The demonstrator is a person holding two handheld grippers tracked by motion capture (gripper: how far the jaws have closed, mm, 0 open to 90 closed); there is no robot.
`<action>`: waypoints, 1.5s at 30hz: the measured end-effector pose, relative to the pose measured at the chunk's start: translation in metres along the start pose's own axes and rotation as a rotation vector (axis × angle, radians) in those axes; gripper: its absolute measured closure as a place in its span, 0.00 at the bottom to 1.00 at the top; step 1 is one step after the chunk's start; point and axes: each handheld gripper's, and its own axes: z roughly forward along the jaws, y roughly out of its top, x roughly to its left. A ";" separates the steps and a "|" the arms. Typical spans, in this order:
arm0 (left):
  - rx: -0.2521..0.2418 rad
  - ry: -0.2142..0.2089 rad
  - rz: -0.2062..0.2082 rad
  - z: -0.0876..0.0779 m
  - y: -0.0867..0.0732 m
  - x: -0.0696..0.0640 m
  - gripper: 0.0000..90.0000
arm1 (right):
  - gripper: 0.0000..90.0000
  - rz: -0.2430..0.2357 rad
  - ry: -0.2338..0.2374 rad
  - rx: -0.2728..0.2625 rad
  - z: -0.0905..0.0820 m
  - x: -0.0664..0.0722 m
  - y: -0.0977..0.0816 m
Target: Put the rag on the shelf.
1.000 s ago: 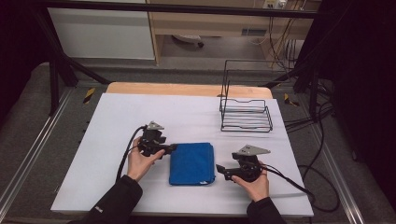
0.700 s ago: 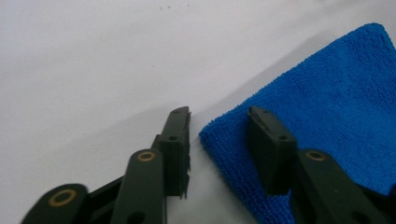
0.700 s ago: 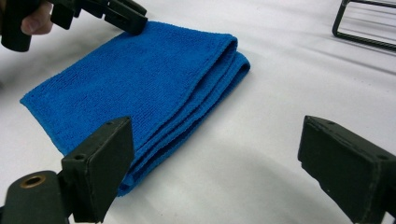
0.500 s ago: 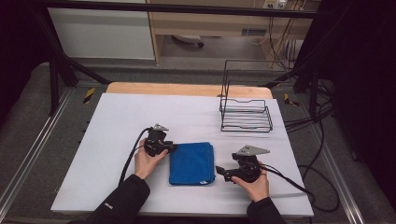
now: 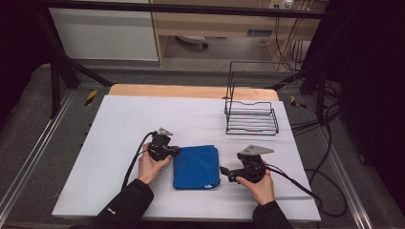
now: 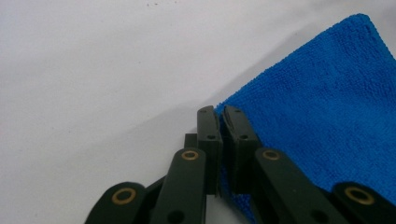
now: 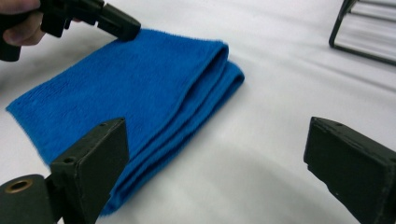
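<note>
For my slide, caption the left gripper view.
Left gripper shut at the corner of the folded blue towel on the white table.

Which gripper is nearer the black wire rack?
Right. The right gripper sits below the black wire rack, at the folded blue cloth's right edge; the left gripper is at its left corner.

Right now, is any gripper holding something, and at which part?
The left gripper has just closed its jaws on the blue cloth, pinching its corner edge on the person's left side. The right gripper holds nothing; its jaws stand open beside the cloth.
</note>
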 end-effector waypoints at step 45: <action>-0.012 0.003 0.057 0.001 -0.002 -0.001 0.93 | 0.80 0.090 -0.016 0.117 0.077 -0.007 0.037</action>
